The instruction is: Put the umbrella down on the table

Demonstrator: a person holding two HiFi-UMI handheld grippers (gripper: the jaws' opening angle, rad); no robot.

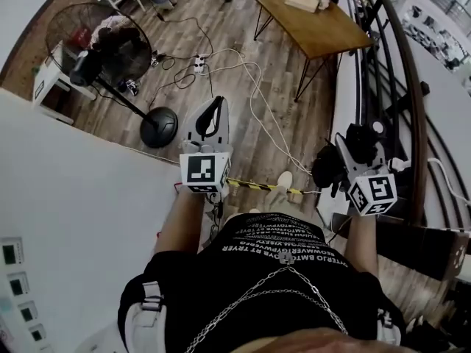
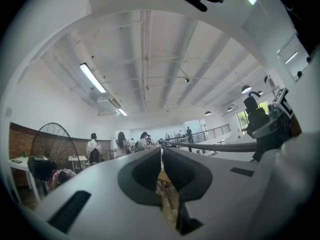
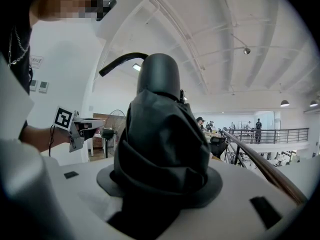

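Left gripper (image 2: 161,154): we are holding its jaws pressed together.
Right gripper (image 1: 353,149): we are squeezing the black umbrella (image 3: 162,134).
Umbrella: we are holding it up, far from the brown table (image 1: 316,22).

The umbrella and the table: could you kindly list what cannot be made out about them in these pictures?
- Umbrella: in the right gripper view its black fabric fills the frame and hides the jaws of the right gripper.
- Umbrella's length: in the head view it is a dark bundle, partly behind that gripper.
- Table: in the head view the top edge cuts off its far end; the items on it are too small to identify.
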